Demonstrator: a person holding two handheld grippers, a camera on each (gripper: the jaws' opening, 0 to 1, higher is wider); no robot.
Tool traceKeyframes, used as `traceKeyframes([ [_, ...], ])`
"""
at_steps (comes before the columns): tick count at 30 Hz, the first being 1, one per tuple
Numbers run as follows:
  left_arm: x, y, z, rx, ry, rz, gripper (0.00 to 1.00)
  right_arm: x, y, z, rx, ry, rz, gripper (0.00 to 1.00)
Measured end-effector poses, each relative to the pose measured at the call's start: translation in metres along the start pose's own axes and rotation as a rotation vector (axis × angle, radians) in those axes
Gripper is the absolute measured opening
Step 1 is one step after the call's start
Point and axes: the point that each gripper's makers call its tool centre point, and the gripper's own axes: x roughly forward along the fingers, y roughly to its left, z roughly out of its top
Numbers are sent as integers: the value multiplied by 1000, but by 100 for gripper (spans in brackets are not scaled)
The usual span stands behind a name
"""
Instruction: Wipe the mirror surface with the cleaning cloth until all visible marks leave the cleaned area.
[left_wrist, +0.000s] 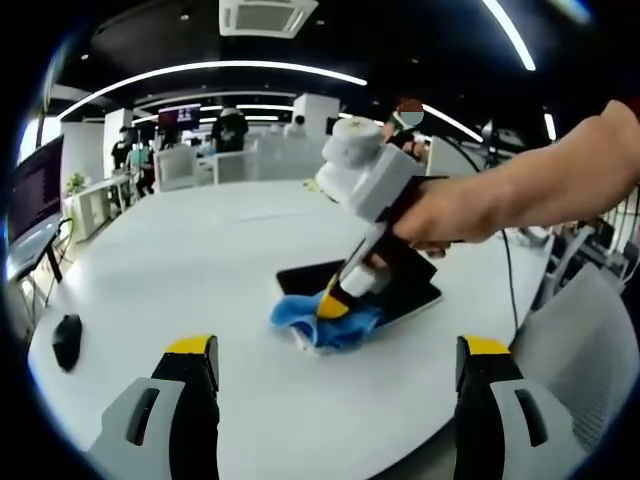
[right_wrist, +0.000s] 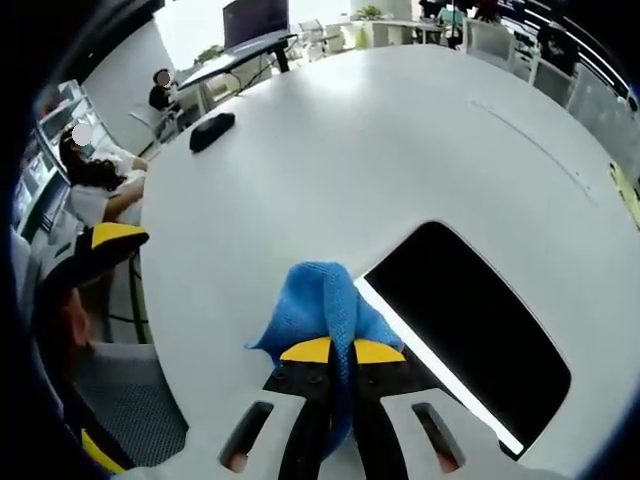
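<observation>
Right hand-held gripper (right_wrist: 336, 350) is the one I work with: its jaws are closed tight on the blue cleaning cloth (right_wrist: 318, 300), and a fold of the cloth comes out in front of the yellow tips. Directly ahead of these tips and a little to their right lies the mirror (right_wrist: 470, 320), flat on the white tabletop (right_wrist: 380, 140). The cloth touches the near edge of the mirror, where a bright strip runs along the side.

From my left hand-held gripper (left_wrist: 340, 350) I see the same scene from across: the right hand-held gripper (left_wrist: 336, 302) presses the cloth (left_wrist: 325, 322) down at the near corner of the mirror (left_wrist: 405, 285), and my hand (left_wrist: 450, 215) holds it from above. The left hand-held gripper is wide open and holds nothing; it hangs above the tabletop (left_wrist: 200, 240), well apart from the mirror.

The mirror surface looks dark and even, and I cannot tell whether marks are on it. I judge that the wiping is at its edge only, so most of the surface is probably not yet covered.
</observation>
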Motion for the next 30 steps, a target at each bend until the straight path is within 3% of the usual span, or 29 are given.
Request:
traceKeyframes([
  [30, 0, 1, 0, -11, 1, 4, 99, 13, -37, 26, -14, 20, -15, 1],
])
